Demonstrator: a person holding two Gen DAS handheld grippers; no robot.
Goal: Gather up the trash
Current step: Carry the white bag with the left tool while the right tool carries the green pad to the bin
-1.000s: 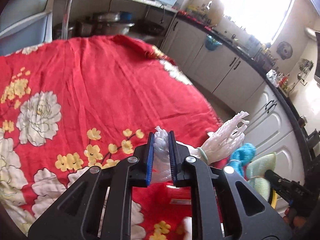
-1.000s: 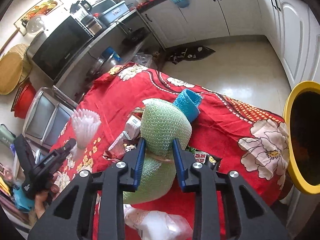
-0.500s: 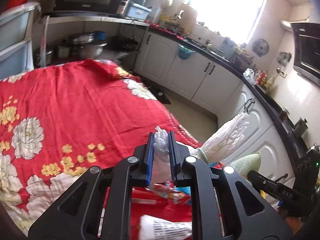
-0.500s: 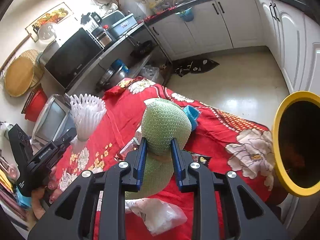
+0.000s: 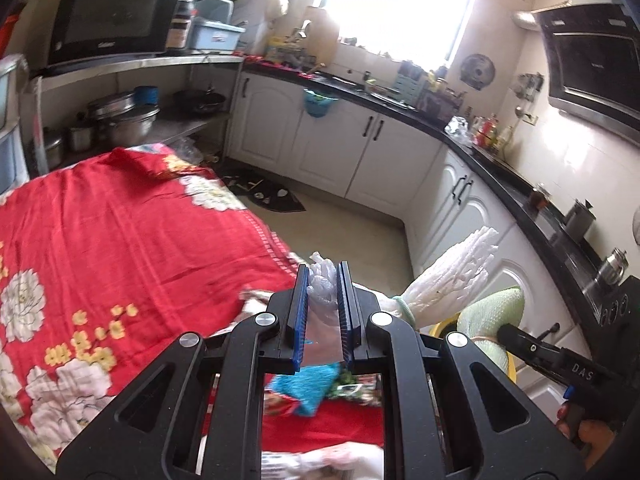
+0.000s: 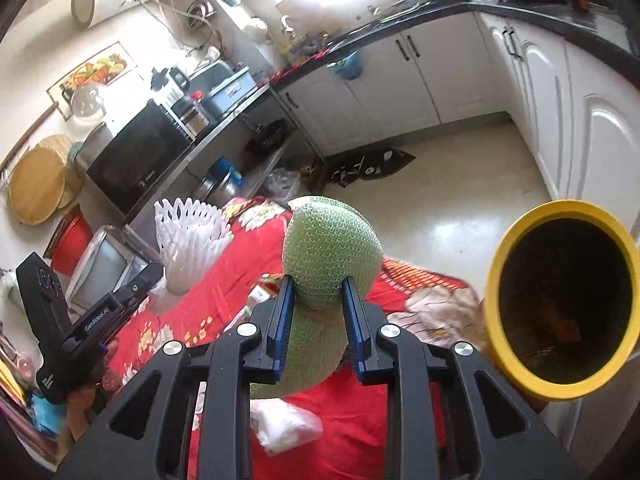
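Red cloth [image 5: 120, 232] with white and yellow blossoms over the bench. Pale green foam net sleeve [image 6: 332, 252], honeycomb-textured, between blue pads [image 6: 282, 316] of the black right tool [image 6: 316, 308]. White foam net sleeve [image 6: 188, 236], lattice-cut, in the left tool [image 5: 323, 300]. Yellow-rimmed bin [image 6: 496, 280], dark inside. Turquoise scrap [image 5: 308, 392] on red.

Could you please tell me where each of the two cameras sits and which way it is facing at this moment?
Left wrist: on the left tongs, facing the kitchen cabinets over the red tablecloth; tongs shut on white foam net.
Right wrist: on the right tongs, facing the microwave shelf and floor; tongs shut on green foam net, yellow bin at right.
Shared: both nets, the tablecloth, each other's tongs.
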